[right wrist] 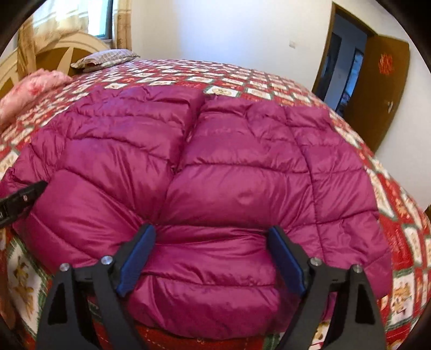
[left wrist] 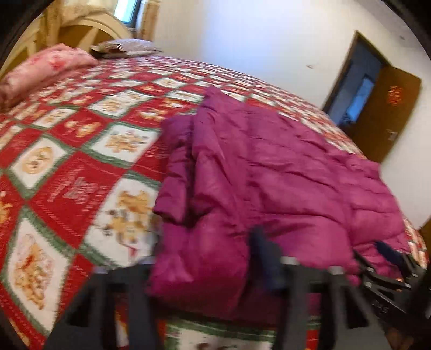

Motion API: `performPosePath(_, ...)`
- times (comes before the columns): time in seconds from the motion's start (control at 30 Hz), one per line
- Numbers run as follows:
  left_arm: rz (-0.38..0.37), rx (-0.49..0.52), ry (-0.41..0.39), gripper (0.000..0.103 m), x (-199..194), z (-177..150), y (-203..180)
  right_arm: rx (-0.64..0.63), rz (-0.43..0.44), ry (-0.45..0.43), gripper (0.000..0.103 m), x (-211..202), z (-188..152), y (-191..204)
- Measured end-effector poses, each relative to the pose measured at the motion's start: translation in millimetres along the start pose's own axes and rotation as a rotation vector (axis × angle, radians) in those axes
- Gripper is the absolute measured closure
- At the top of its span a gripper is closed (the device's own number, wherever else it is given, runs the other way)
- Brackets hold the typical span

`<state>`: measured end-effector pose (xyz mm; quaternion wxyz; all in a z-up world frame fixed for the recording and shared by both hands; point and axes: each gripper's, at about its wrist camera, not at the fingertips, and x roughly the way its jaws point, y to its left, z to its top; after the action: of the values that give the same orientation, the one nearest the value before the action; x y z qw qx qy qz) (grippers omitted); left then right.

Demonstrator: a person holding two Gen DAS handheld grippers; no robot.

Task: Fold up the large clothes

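Jacket (right wrist: 204, 172) flat on bed (left wrist: 80, 150) for folding; left gripper (left wrist: 210, 258) pinching hem; right gripper (right wrist: 212, 258) spread wide astride hem.

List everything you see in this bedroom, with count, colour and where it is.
puffer jacket: one, magenta, spread on the near side of the bed
bedspread: one, red, white and green checks, covering the bed
pink pillow: one, far left at the headboard
patterned pillow: one, greyish, beside the pink one
headboard: one, cream and brown, far left
window: one, behind the headboard, with yellowish curtains
door: one, brown, open, far right
left claw: one, black, closed on the jacket's near left edge
right claw: one, black with blue pads, open around the jacket's near hem
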<state>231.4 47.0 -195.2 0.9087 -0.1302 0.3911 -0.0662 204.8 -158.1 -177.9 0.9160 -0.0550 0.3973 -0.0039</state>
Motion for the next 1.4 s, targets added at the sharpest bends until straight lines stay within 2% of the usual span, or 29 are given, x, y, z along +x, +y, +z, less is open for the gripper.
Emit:
performPosePath(0.03, -0.014, -0.005, -0.001, 0.079, -1, 0, -1, 0.0, 0.0, -0.001, 0.015, 0, 0, 0)
performPosePath(0.17, -0.033, -0.008, -0.03, 0.092, -11, 0, 0, 0.006, -0.011, -0.005, 0.015, -3, -2, 2)
performPosePath(0.43, -0.071, -0.063, -0.08, 0.094, -40, 5, 19, 0.002, -0.043, -0.02, 0.015, -9, -5, 24)
performPosePath(0.6, -0.032, -0.05, -0.131, 0.094, -66, 13, 30, -0.022, 0.02, -0.049, 0.015, -14, -3, 44)
performPosePath(0.7, 0.0, -0.015, -0.17, 0.095, -83, 24, 24, -0.001, 0.085, -0.079, 0.017, -33, 0, 39)
performPosePath(0.77, 0.011, 0.024, -0.196, 0.095, -95, 33, 10, 0.012, 0.086, -0.134, 0.016, -54, 2, 25)
performPosePath(0.87, 0.023, 0.121, -0.231, 0.095, -109, 47, -27, 0.082, 0.026, -0.197, 0.013, -75, 10, -17)
performPosePath(1.0, -0.04, 0.235, -0.266, 0.095, -119, 60, -91, 0.186, -0.129, -0.174, 0.011, -73, 16, -84)
performPosePath(1.1, -0.099, 0.327, -0.264, 0.095, -115, 64, -141, 0.286, -0.178, -0.137, 0.011, -67, 11, -134)
performPosePath(1.27, -0.157, 0.537, -0.199, 0.095, -76, 41, -230, 0.427, -0.247, -0.126, 0.011, -71, -7, -202)
performPosePath(1.4, -0.154, 0.702, -0.113, 0.094, -29, -1, -283, 0.512, -0.256, -0.111, 0.011, -70, -21, -238)
